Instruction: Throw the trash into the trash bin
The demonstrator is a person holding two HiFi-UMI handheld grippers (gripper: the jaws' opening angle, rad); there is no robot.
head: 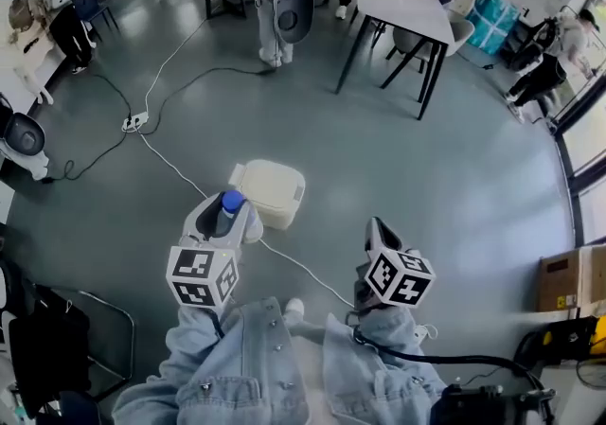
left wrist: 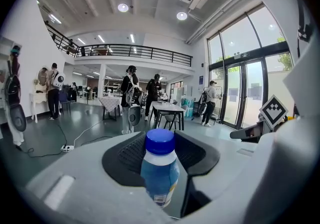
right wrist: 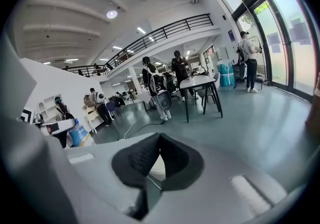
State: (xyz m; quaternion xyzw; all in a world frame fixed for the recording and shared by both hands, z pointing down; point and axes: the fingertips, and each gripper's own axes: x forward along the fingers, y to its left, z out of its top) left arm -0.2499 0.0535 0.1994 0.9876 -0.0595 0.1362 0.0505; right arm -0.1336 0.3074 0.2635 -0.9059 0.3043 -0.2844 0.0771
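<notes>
Grips the bottle (left wrist: 159, 170) in the left gripper (left wrist: 161, 143), near the bin (head: 273, 188) on the floor; holds the right gripper (right wrist: 159, 138) pinched together, empty; leaves only the drop, lid seemingly down.

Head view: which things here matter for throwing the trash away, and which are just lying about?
For the job:
blue-capped bottle, held in the left gripper
white trash bin on the floor ahead

Just lying about:
power strip and white cable
table
cardboard box
</notes>
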